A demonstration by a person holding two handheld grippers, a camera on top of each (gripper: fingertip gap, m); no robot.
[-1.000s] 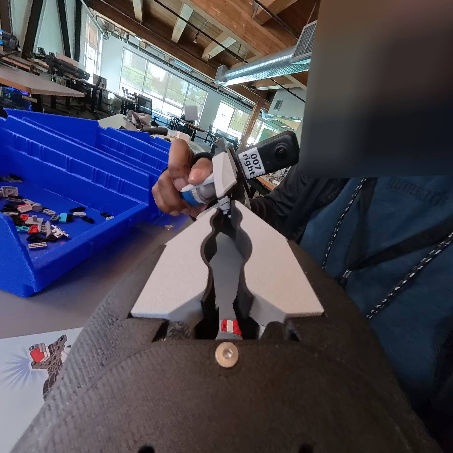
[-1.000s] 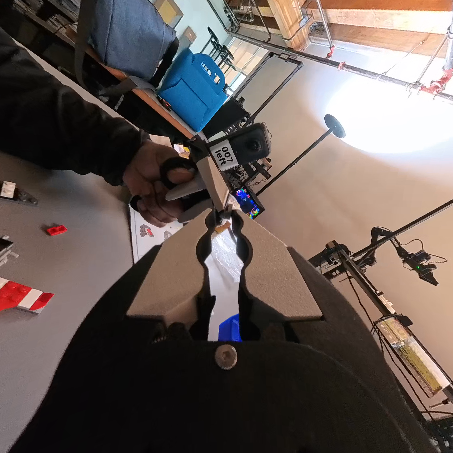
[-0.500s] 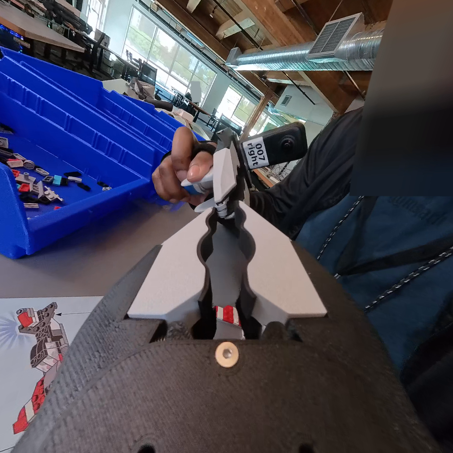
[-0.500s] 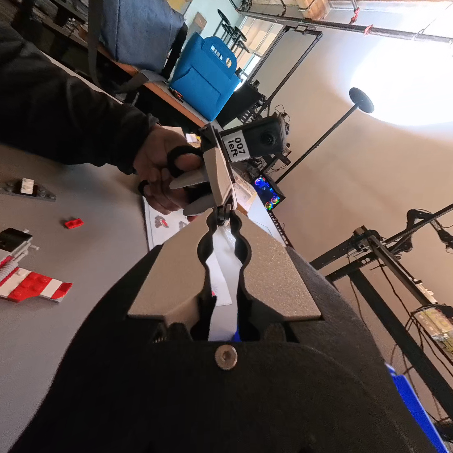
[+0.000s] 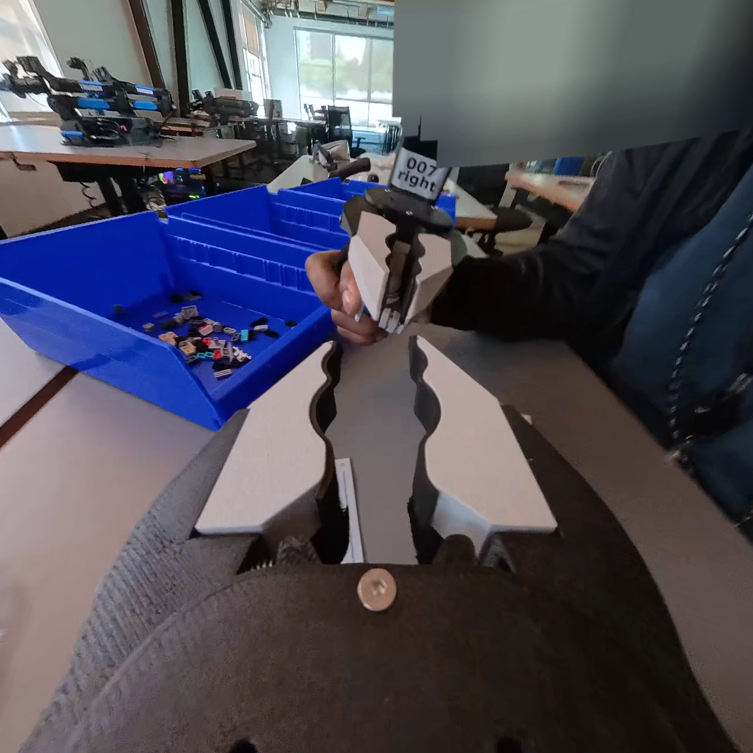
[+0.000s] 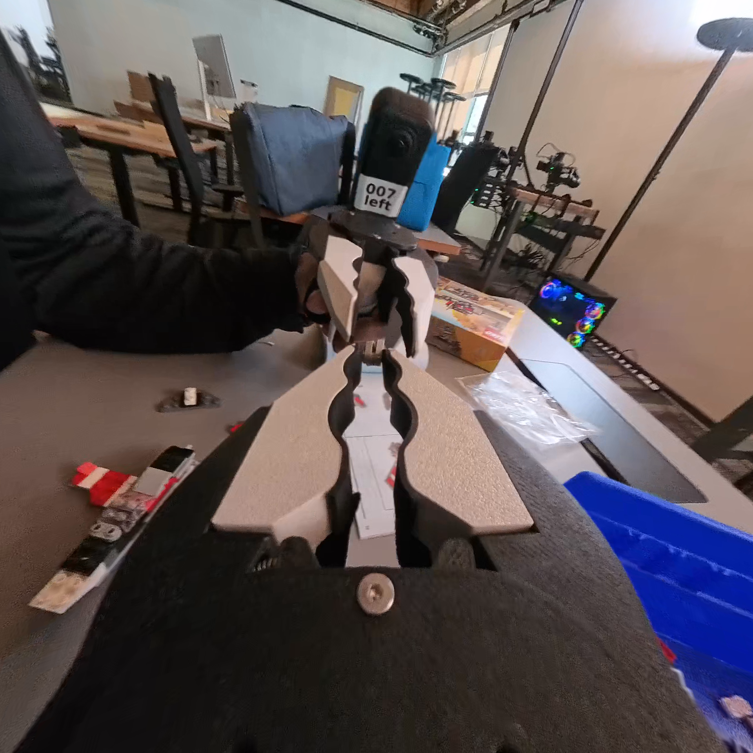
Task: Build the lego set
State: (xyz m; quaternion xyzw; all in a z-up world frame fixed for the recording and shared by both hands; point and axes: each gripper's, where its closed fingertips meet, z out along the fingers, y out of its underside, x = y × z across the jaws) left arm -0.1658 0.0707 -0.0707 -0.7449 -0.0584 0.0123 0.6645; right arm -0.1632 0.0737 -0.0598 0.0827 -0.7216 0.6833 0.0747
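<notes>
Both grippers face each other over my desk [image 6: 122,407]: right gripper [image 6: 370,353] fingers clamp a small grey Lego piece [image 6: 373,351]; left gripper [image 5: 373,346] fingers stand apart, empty.

Loose bricks [image 5: 212,340] lie in the bin [image 5: 122,358] on the table [image 5: 93,460], left of the facing tongs [image 5: 389,322].

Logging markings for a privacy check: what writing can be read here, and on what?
I won't quote writing; it stands on:
Right gripper: white label below its camera, clear.
Left gripper: white label below its camera, clear.
Orange box: blurred.
Instruction sheet: too small.
</notes>
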